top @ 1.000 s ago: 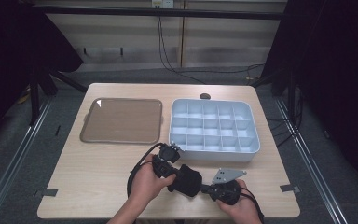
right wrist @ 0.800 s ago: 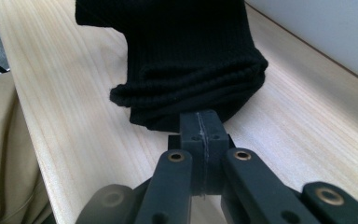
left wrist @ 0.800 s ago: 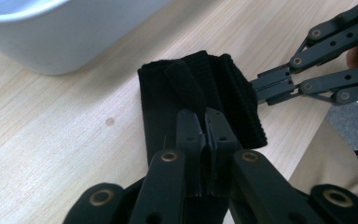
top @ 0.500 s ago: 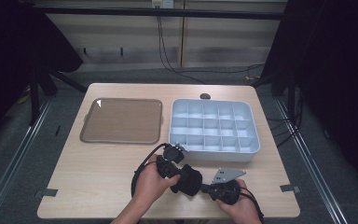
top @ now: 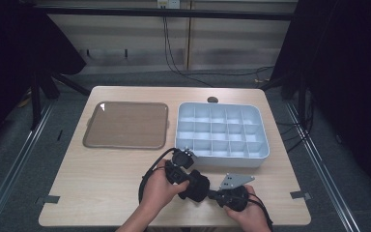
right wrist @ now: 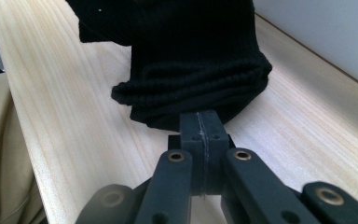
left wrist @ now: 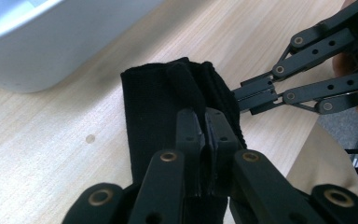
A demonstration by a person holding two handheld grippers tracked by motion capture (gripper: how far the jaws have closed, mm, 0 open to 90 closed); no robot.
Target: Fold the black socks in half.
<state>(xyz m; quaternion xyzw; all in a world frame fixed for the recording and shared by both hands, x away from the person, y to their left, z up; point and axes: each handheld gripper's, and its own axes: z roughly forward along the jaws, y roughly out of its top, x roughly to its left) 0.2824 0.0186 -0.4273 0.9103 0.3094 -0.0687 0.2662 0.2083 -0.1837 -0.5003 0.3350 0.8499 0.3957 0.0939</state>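
1. Two grippers, left gripper (top: 186,180) and right gripper (top: 211,194), are clamped on a black folded sock (top: 197,186) at lower centre of the bench (top: 101,183).
2. Folding is judged under way; placement into the compartment box (top: 259,153) is likely called for next.

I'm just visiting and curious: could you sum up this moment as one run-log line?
left claw: shut on black sock | right claw: shut on the sock's edge | sock: on table, beside white compartment box
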